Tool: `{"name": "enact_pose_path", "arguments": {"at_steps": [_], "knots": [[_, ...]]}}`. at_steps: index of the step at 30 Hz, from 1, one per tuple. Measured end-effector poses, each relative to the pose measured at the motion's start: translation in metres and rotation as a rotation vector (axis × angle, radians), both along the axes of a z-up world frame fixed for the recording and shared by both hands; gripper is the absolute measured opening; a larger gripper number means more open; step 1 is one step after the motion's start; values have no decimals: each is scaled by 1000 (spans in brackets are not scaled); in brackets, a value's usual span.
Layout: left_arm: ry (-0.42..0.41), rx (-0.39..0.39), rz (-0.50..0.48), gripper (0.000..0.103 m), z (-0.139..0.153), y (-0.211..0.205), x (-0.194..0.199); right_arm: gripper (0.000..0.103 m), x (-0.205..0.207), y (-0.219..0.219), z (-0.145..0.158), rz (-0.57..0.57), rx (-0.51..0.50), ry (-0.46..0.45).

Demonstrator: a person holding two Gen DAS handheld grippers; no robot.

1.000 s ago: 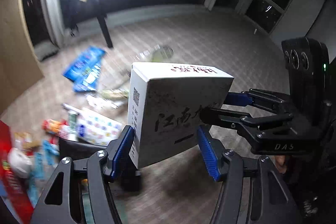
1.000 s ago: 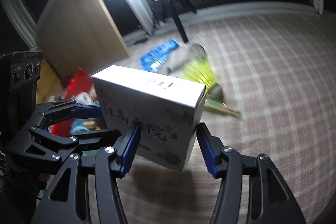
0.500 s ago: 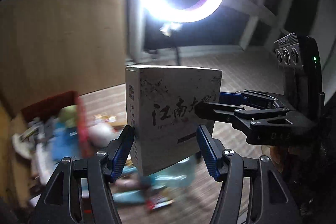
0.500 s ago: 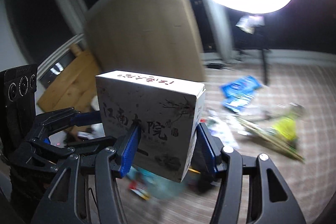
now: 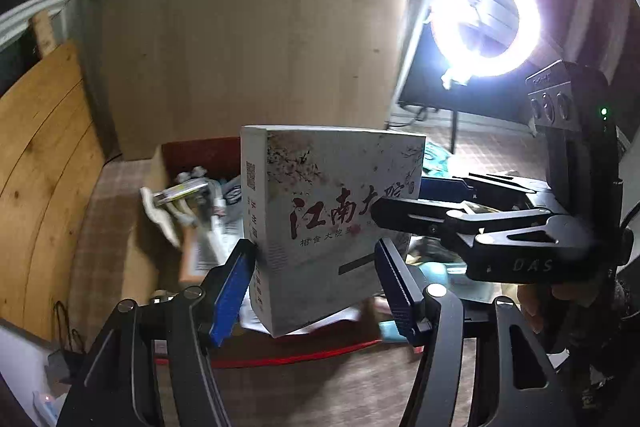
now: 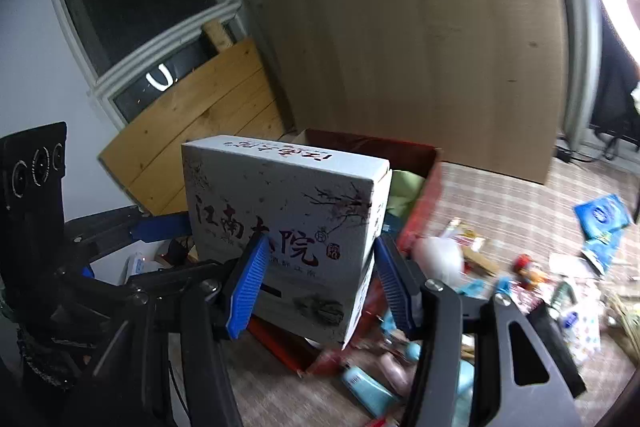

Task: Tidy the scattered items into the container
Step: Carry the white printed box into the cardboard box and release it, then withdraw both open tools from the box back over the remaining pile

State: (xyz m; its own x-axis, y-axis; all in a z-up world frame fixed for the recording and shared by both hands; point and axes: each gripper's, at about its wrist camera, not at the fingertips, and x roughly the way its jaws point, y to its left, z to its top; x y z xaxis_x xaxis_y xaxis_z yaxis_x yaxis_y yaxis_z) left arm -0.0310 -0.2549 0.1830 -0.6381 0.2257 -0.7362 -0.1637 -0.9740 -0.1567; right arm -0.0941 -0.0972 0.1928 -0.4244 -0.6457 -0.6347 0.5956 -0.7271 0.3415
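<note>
A white box [image 5: 320, 187] with red characters and blossom print hangs in the air, gripped from two sides. My left gripper [image 5: 316, 267] is shut on its lower left end, blue pads against the faces. My right gripper [image 6: 320, 259] is shut on the other end of the white box [image 6: 280, 195]. Each gripper shows in the other's view: the right gripper [image 5: 416, 199] from the right, the left gripper [image 6: 160, 227] from the left. Behind and below the box stands the red-walled container [image 5: 192, 151], holding several items. Its red wall [image 6: 428, 195] rises just past the box.
Loose items lie on the checked floor right of the container: blue packets [image 6: 604, 211], a white round thing [image 6: 440, 255], a pale blue bottle [image 6: 368, 387]. Wooden boards [image 5: 40, 167] lean on the wall behind. A ring light [image 5: 486, 23] glares at the right.
Both grippers have swung left with the box still held between them. The view has turned from the scattered items on the floor to the red container, now right behind the box.
</note>
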Motion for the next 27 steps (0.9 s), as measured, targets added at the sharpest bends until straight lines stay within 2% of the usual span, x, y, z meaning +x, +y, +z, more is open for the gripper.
{"name": "enact_pose_path", "arguments": {"at_steps": [6, 9, 10, 11, 13, 20, 27], "knots": [[-14, 11, 40, 59, -14, -31, -21, 54, -17, -37, -12, 34, 35, -16], [-21, -44, 108, 61, -22, -42, -35, 56, -24, -51, -16, 35, 59, -12], [-28, -51, 130, 61, -25, -45, -38, 57, -26, -54, -17, 32, 69, -8], [-31, -34, 139, 61, -26, -49, -38, 63, -26, -54, -16, 18, 85, 11], [-33, -13, 150, 61, -26, -52, -37, 67, -25, -52, -15, -5, 109, 43], [-24, 6, 157, 68, -17, -55, -19, 68, -17, -31, -14, -39, 132, 43], [-1, -26, 123, 69, 2, -19, -3, 68, 4, 6, -4, -89, 130, 70]]}}
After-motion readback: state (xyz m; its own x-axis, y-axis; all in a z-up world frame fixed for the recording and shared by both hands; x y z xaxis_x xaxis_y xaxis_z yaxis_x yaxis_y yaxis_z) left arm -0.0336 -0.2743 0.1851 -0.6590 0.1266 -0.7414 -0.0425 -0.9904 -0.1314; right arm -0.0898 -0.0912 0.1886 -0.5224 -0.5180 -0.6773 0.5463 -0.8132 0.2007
